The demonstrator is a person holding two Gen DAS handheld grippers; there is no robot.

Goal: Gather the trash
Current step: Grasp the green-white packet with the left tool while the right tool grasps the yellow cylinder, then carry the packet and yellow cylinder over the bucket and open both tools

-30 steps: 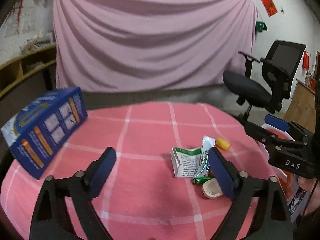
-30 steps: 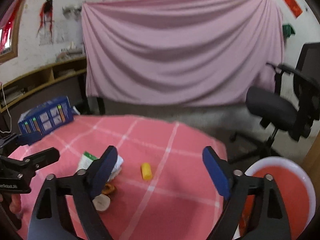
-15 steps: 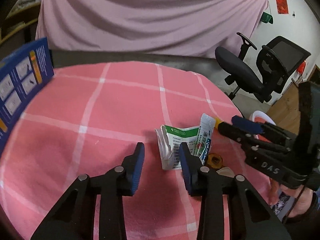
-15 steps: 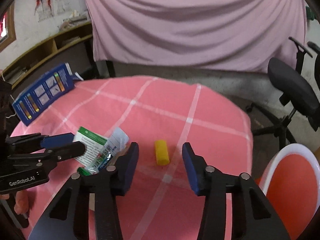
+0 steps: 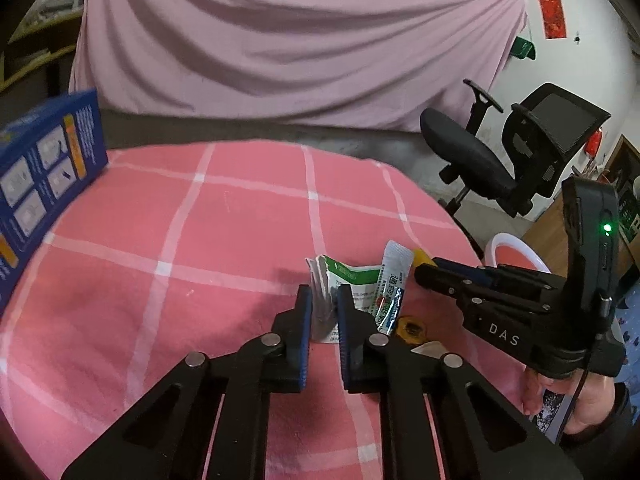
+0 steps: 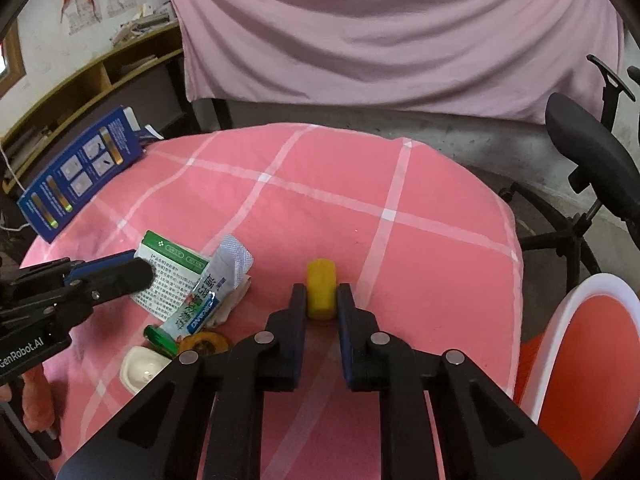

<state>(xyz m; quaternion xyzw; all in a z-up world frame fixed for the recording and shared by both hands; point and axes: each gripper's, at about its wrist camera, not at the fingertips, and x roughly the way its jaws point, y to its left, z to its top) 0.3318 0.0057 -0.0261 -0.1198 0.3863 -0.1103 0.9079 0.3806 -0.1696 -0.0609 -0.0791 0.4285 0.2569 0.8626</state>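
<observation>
The left gripper (image 5: 323,312) is closing its jaws on the crumpled white edge of a flattened green-and-white carton (image 5: 352,292), which is lying on the pink checked cloth (image 5: 224,220) between the pads. The right gripper (image 6: 322,304) is closing on a small yellow cylinder (image 6: 321,294), stubby and smooth, sitting upright between its fingertips.

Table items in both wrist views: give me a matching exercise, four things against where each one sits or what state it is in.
Things:
1. yellow cylinder
2. green-and-white carton
3. blue box
4. red basin

Places:
A. off the table, beside its right edge
B. far left edge of the pink cloth
C. between the right gripper fingers
D. its flattened edge between the left gripper fingers

Pairs: 1-C, 2-D, 3-B, 4-A
</observation>
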